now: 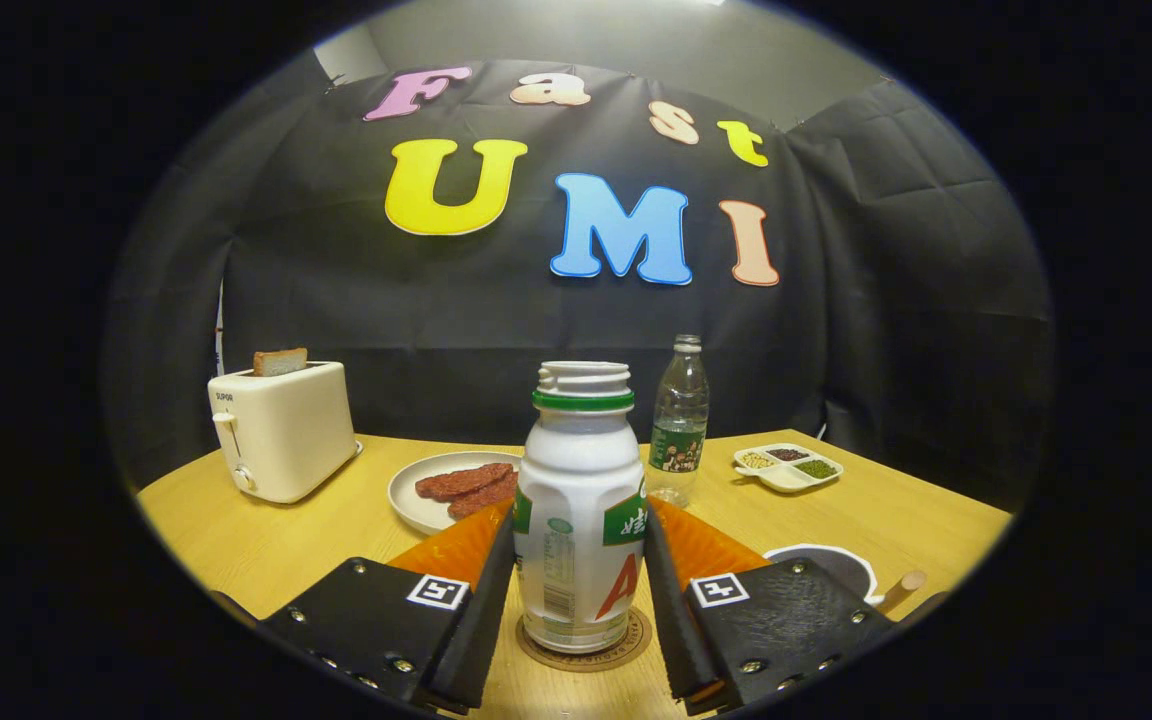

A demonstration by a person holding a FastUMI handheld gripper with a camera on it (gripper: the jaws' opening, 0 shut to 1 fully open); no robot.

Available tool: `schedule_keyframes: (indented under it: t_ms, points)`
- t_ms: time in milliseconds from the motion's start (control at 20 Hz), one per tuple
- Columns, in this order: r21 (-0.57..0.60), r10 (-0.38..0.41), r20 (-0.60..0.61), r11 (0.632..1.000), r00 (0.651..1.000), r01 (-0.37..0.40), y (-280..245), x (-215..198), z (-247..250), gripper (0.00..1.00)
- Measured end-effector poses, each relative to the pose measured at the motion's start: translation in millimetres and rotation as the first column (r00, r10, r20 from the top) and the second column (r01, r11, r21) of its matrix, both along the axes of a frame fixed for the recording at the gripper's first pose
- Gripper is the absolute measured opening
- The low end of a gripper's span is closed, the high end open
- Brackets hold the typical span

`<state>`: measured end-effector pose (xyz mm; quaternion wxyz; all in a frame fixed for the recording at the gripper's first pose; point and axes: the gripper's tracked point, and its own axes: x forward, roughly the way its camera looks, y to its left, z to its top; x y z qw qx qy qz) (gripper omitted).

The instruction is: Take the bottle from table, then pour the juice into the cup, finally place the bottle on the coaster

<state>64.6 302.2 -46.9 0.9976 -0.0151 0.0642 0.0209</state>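
Observation:
A white juice bottle (581, 520) with a green neck ring and no cap stands upright on a round brown coaster (626, 645) on the wooden table (266, 530). My gripper (579, 520) has one finger on each side of the bottle's body, and both fingertips (504, 545) touch its sides. The gripper is shut on the bottle. To the right, just past the right finger, sits a dark cup (826, 562) with a white rim and a wooden handle; part of it is hidden by the finger.
An orange mat (706, 545) lies behind the bottle under the fingers. Beyond it are a plate of red meat slices (456, 485), a clear plastic bottle (681, 420), a small white dish of grains (788, 467), and a cream toaster with bread (281, 430) at the far left.

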Motion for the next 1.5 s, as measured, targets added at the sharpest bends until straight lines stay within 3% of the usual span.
schedule_keyframes:
  t_ms: [550, 650, 750, 900, 1100, 1250, 1500]
  points:
    - [0.019, -0.002, 0.002, 1.0, 1.0, 0.002, -8, 0, -6, 0.66]
    - [0.032, -0.021, 0.002, 0.999, 1.0, 0.021, -14, -3, -7, 0.71]
    - [0.049, -0.012, 0.013, 0.999, 1.0, 0.011, -12, -8, -2, 0.99]
    - [0.088, 0.016, 0.048, 0.996, 0.999, -0.02, -7, -11, 12, 0.98]
    - [0.028, 0.033, 0.076, 0.999, 0.997, -0.035, -8, -29, 42, 0.98]
    - [-0.02, 0.065, 0.107, 0.998, 0.992, -0.064, -6, -54, 79, 0.98]
    - [0.019, 0.13, 0.167, 0.991, 0.977, -0.135, 4, -103, 154, 0.98]
